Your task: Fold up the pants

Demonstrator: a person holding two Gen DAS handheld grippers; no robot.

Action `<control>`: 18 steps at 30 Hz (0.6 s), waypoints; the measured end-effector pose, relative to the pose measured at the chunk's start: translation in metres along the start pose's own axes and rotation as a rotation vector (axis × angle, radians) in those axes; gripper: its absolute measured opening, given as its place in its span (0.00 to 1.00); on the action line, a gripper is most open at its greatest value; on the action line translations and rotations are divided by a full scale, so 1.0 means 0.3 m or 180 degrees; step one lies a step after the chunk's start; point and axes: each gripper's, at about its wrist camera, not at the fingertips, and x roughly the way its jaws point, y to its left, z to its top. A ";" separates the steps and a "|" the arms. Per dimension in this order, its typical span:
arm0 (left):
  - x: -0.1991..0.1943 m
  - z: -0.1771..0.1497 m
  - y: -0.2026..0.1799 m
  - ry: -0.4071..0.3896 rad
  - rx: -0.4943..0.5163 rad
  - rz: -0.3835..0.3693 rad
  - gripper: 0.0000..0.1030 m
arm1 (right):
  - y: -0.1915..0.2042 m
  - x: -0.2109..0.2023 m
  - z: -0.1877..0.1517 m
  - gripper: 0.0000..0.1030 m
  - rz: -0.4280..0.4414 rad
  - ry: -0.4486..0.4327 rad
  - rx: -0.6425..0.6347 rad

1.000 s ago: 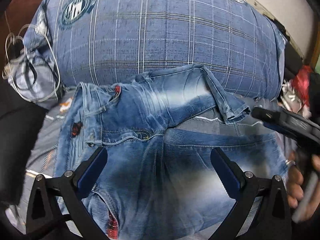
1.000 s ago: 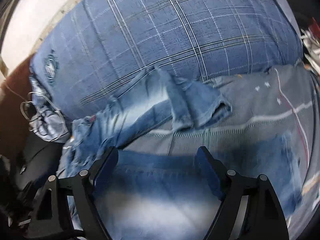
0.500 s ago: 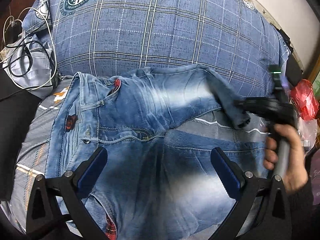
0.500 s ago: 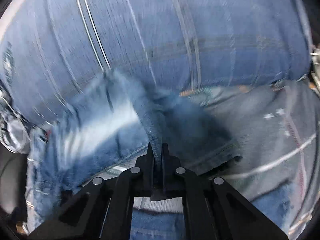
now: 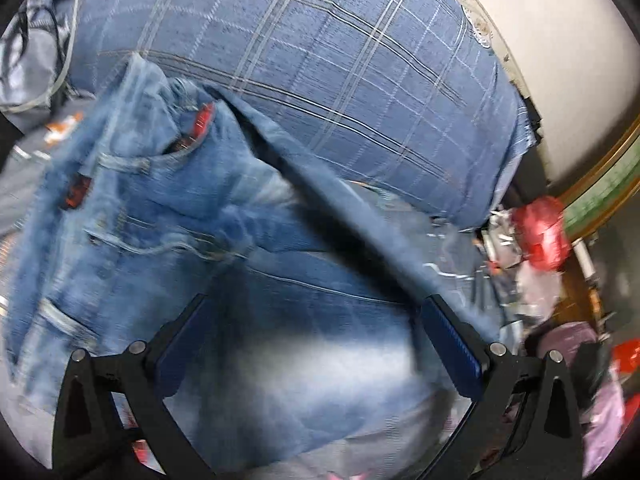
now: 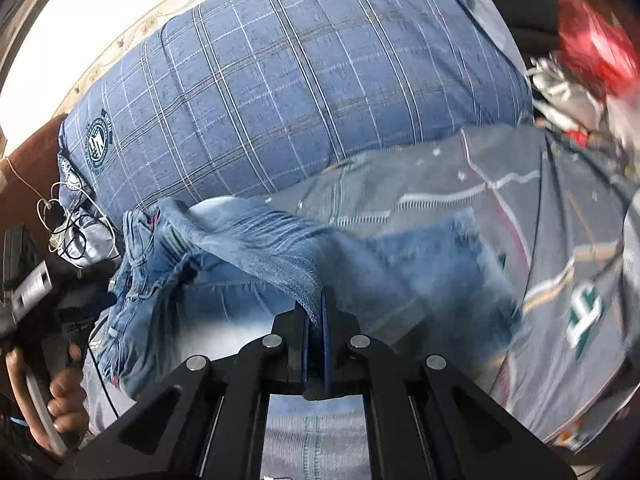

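On the grey patterned bedspread [image 6: 460, 184], the faded blue jeans [image 5: 168, 216] lie with their waistband toward the left edge, against the big blue plaid pillow [image 6: 280, 92]. The right gripper [image 6: 315, 312] has its jaws clenched on one leg's denim, which stretches taut from the waist. The left gripper [image 5: 316, 344] hangs released above the other leg.

The bed is covered with a grey patterned sheet [image 6: 500, 200]. The blue jeans [image 6: 248, 280] lie spread on this sheet, partly lifted. Just behind the jeans, a big blue checked pillow [image 6: 300, 92] rests on the bed. Left of the pillow there are tangled cables [image 6: 68, 224] on a grey cloth.
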 end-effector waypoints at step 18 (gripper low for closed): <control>0.501 0.303 -0.006 0.0971 -0.0369 0.0752 0.31 | -0.020 0.073 -0.070 0.03 0.0381 0.0221 -0.0124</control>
